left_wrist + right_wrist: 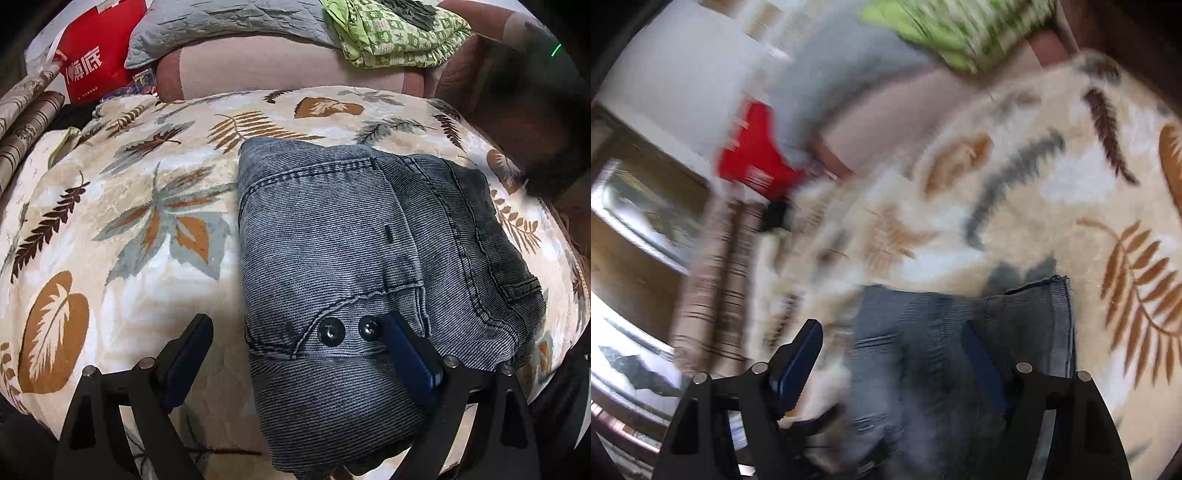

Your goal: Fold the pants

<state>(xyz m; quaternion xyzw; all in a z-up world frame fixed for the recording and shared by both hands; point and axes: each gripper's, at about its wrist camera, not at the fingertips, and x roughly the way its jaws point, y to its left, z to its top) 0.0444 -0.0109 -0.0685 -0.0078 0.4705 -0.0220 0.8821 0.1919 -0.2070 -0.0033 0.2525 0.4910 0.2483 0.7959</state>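
Observation:
Grey-blue denim pants (332, 258) lie folded into a compact block on the leaf-patterned blanket (129, 229). Two dark buttons show near the waistband at the near end. My left gripper (295, 332) hovers over that near end with jaws wide apart; its right finger (402, 347) lies over the denim by the buttons, the left one over the blanket, nothing pinched. In the blurred right wrist view the pants (942, 332) sit low in the frame. My right gripper (890, 343) is open above them, tilted, gripping nothing.
A pink-and-brown sofa back (258, 66) rises behind the blanket, with a grey quilted cover (221, 26) and a green patterned cloth (399, 33) on top. A red bag (99, 48) stands at the left, beside striped rolled fabric (29, 110).

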